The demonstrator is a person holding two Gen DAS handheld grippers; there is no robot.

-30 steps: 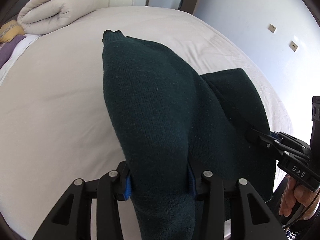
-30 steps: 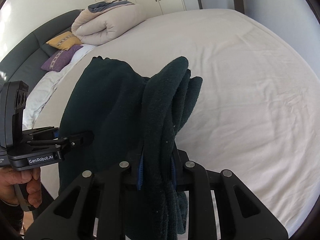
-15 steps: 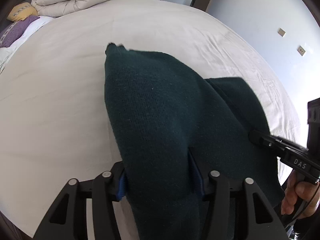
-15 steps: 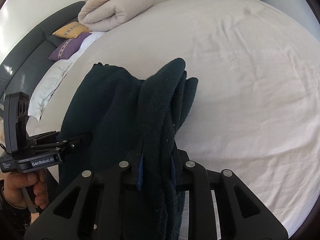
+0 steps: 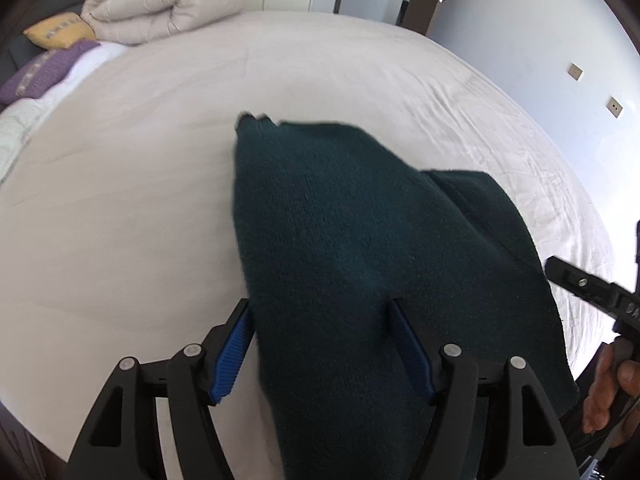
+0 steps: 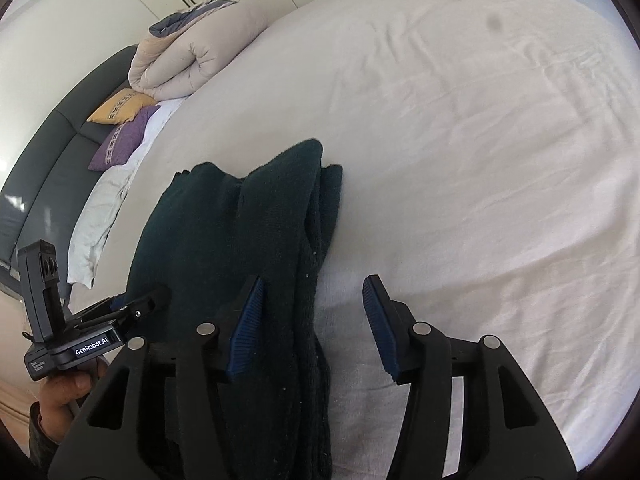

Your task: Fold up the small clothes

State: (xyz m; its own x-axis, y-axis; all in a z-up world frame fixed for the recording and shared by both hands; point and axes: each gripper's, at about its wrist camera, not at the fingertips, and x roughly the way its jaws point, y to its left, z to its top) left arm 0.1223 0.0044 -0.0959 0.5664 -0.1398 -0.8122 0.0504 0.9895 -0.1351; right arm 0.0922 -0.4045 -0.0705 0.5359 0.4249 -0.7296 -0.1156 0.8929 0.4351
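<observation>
Garment: I had the dark green knitted sweater [image 5: 352, 264] lying folded near the front edge of the bed [image 5: 140, 184], which was covered in a white, slightly creased sheet; its near end ran out of view below both cameras.
Left fingers: I had the left gripper [image 5: 320, 344] opening, blue pads spread; the knit lay between them, clear of the left pad, but I could not tell whether it rested against the right one.
Right fingers: the right gripper [image 6: 312, 320] was opening too; the stacked edge of the sweater [image 6: 248, 248] sat beside the left pad, and the right pad stood over bare sheet, touching nothing.
Step in hand: I judged this to be the release after laying a fold down.
Doing it well: I would let both pairs of fingers spread fully before drawing back, then pull away along the line of the fingers and low, so the ribbed pads did not snag the loose knit and drag the top layer off.
Watch for: the layers at the right edge looked thick and springy; I expected they might slump open, so a light press flat could be needed.
Surroundings: a rolled beige duvet [image 5: 160, 4] and yellow and purple cushions [image 6: 120, 120] lay well apart at the headboard, out of my way.
</observation>
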